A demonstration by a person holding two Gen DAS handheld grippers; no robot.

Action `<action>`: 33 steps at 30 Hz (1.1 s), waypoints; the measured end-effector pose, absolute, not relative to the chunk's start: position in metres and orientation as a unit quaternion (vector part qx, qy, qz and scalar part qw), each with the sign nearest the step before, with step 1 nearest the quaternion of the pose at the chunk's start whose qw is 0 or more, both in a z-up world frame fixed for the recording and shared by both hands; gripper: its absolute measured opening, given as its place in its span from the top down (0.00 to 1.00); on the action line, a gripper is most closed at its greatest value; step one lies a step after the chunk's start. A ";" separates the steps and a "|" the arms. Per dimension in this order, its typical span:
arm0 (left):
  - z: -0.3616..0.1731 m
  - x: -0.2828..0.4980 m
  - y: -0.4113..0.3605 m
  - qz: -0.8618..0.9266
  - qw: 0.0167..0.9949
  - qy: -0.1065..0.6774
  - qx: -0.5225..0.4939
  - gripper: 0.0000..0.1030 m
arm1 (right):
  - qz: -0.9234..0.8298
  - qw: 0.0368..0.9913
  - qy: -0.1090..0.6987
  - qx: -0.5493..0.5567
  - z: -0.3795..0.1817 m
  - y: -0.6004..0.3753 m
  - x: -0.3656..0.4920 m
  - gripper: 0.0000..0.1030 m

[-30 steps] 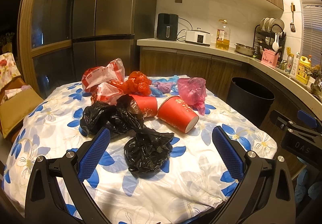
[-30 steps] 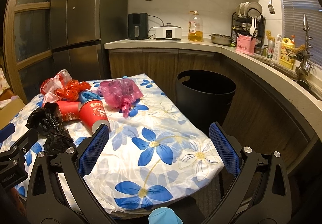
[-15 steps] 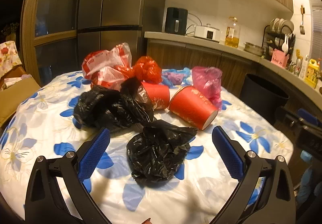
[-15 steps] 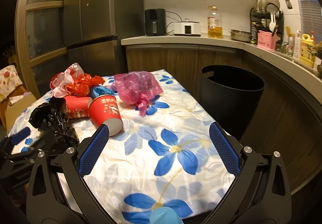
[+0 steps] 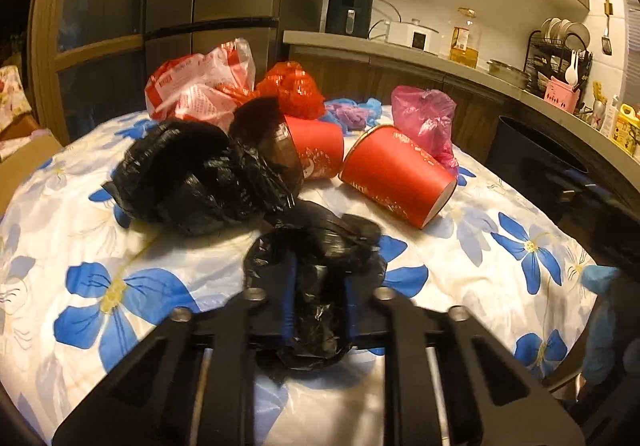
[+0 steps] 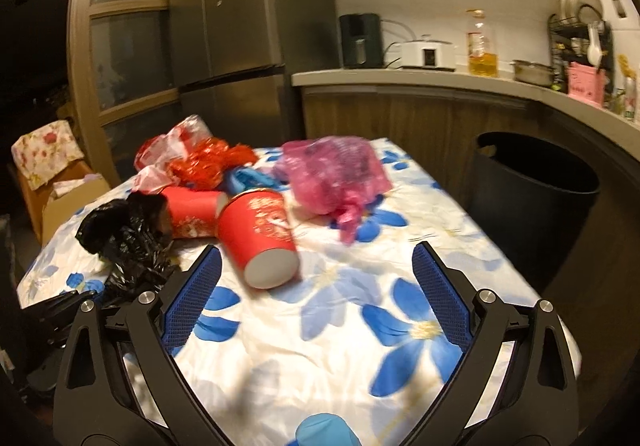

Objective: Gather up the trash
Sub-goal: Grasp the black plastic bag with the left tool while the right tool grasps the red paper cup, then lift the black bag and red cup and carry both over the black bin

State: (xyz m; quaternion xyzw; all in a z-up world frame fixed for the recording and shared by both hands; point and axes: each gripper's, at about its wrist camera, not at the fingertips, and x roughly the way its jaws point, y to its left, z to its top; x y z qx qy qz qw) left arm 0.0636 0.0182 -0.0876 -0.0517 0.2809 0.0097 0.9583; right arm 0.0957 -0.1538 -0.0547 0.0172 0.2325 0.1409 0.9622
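The step in hand is the first pick: the left gripper (image 5: 318,300) is closing its blue-padded jaws on the small crumpled black plastic bag (image 5: 316,258), which sits between them on the near part of the table with the blue-flowered white cloth (image 5: 120,278); the film already bulges between the pads, so the pinch looks nearly made. The right gripper (image 6: 316,296) hangs with its jaws spread wide and nothing between them, above bare cloth just short of the tipped red paper cup (image 6: 260,232). Next, I judge, the bag must be lifted clear and carried to the round black waste bin (image 6: 536,197), which stands on the floor just beyond the table's right-hand edge, below the kitchen counter (image 6: 440,79). The pinch should be firm, for slack film may slip. Room is good to the right: the cloth there is bare up to the edge. To the left and behind lie a larger black bag (image 5: 188,173), a second red cup (image 5: 316,151), a pink plastic bag (image 6: 336,173) and red wrappers (image 5: 200,85), close together, so a low sweep could drag them.
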 end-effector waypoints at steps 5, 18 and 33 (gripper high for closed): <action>-0.063 0.042 0.024 0.003 0.970 0.232 -0.074 0.92 | 0.162 0.957 0.242 0.006 -0.065 -0.137 0.114 0.14; -0.038 0.038 0.038 0.023 0.975 0.200 -0.096 0.92 | 0.201 0.936 0.289 -0.012 -0.091 -0.098 0.168 0.21; -0.039 0.050 0.035 0.040 0.972 0.212 -0.092 0.92 | 0.225 0.922 0.316 0.007 -0.099 -0.093 0.187 0.38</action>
